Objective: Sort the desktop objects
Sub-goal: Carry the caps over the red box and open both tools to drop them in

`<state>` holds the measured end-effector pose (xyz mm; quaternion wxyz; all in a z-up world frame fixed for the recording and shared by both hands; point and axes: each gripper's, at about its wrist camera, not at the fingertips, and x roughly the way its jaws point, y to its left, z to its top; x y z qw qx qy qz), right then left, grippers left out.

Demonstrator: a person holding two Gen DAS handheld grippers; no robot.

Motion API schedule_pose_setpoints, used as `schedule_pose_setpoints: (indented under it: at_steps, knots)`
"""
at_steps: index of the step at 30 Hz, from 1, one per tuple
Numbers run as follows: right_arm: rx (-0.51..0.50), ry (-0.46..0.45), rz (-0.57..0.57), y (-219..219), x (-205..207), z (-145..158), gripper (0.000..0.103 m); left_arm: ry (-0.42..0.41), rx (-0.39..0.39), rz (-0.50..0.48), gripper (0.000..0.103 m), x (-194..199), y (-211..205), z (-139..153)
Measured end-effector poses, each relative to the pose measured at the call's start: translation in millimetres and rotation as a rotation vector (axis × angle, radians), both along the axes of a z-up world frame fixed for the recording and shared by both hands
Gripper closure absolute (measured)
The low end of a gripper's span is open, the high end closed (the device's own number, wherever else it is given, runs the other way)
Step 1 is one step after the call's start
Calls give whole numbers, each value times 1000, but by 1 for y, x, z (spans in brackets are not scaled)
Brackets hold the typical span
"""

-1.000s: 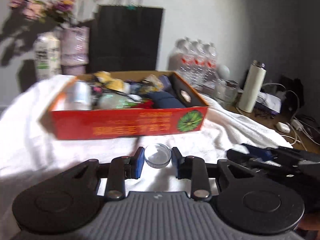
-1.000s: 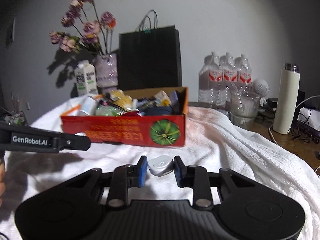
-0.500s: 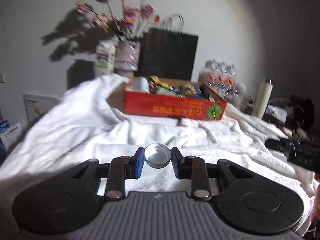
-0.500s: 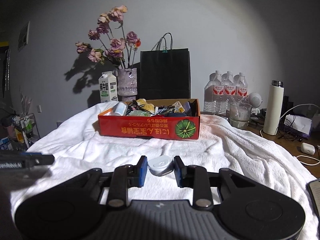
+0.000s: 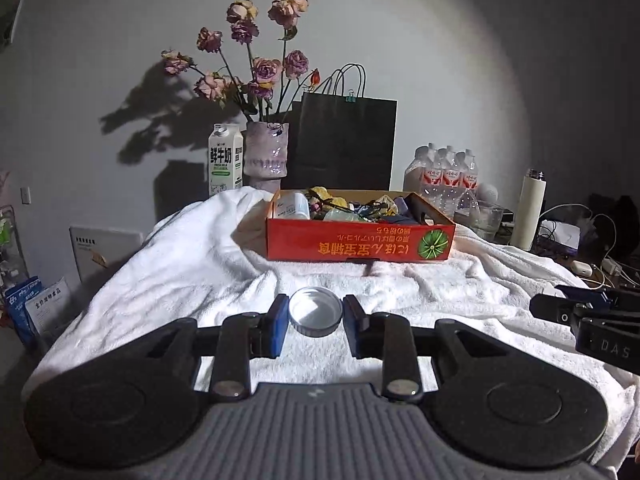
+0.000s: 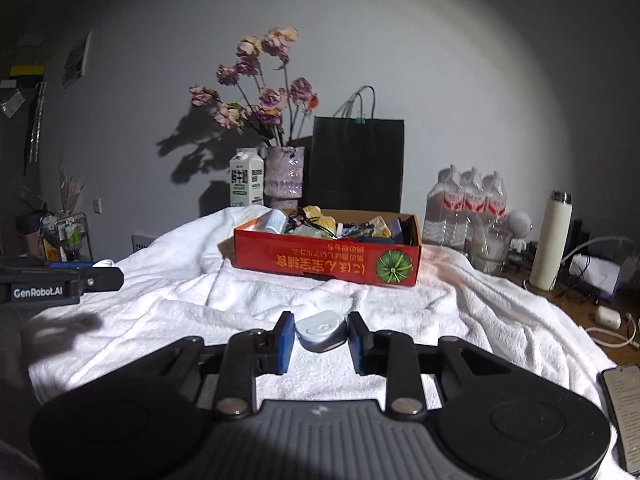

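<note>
My left gripper (image 5: 316, 317) is shut on a round silver jar lid (image 5: 316, 312), open side facing the camera, held above the white towel (image 5: 192, 264). My right gripper (image 6: 322, 330) is shut on a small white rounded case (image 6: 322, 329). A red cardboard box (image 5: 360, 242) full of mixed small objects stands on the towel at the middle, well beyond both grippers; it also shows in the right wrist view (image 6: 326, 262). The right gripper shows at the right edge of the left wrist view (image 5: 588, 316), the left gripper at the left edge of the right wrist view (image 6: 60, 280).
Behind the box stand a milk carton (image 5: 225, 166), a vase of dried roses (image 5: 266, 156), a black paper bag (image 5: 344, 144) and several water bottles (image 5: 446, 174). A white flask (image 6: 551, 240), a glass, cables and a phone (image 6: 624, 412) lie on the right.
Both grippers have pulled back from the red box, which now looks smaller and farther. Each still holds the same object.
</note>
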<state>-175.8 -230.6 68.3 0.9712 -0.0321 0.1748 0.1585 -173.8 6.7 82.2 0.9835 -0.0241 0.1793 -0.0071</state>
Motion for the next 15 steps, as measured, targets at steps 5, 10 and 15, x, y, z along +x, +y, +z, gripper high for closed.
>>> schedule_pose_setpoints:
  at_steps: [5, 10, 15]
  knots:
    - [30, 6, -13, -15, 26, 11, 76, 24, -49, -85, 73, 41, 8, 20]
    - [69, 7, 45, -30, 71, 44, 76, 83, -54, -241, 73, 106, 7, 52]
    - [61, 31, 105, -31, 140, 75, 76, 148, -47, -313, 73, 196, -5, 77]
